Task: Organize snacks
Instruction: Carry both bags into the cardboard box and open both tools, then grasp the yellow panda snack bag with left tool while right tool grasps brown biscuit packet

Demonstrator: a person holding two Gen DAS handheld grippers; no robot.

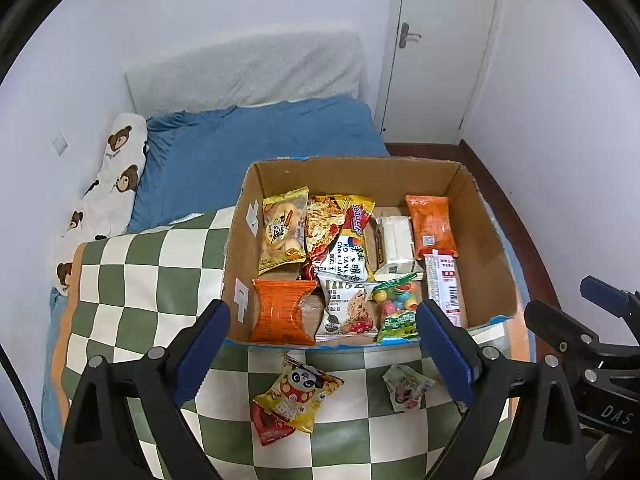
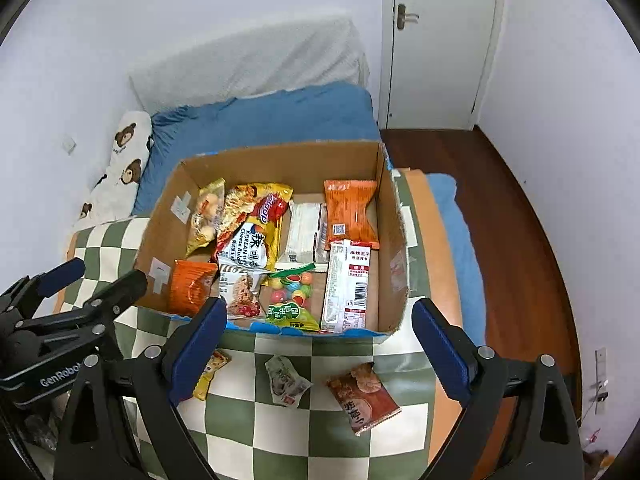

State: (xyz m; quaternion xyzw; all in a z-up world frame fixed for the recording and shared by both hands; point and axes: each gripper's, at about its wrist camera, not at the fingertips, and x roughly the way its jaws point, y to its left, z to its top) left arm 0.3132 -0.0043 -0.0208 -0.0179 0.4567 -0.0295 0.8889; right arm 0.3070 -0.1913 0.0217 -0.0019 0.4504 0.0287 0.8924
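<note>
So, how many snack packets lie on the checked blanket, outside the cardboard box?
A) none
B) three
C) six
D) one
B: the right wrist view shows a yellow packet, a pale packet and a brown packet on the checked blanket before the cardboard box.

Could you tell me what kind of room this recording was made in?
Most likely a bedroom: a bed with a blue sheet, a bear-print pillow against the wall, and a closed door behind.

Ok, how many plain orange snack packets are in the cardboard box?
2. One orange packet lies in the box's near left corner, a second orange packet at the far right. Others may be buried.
</note>
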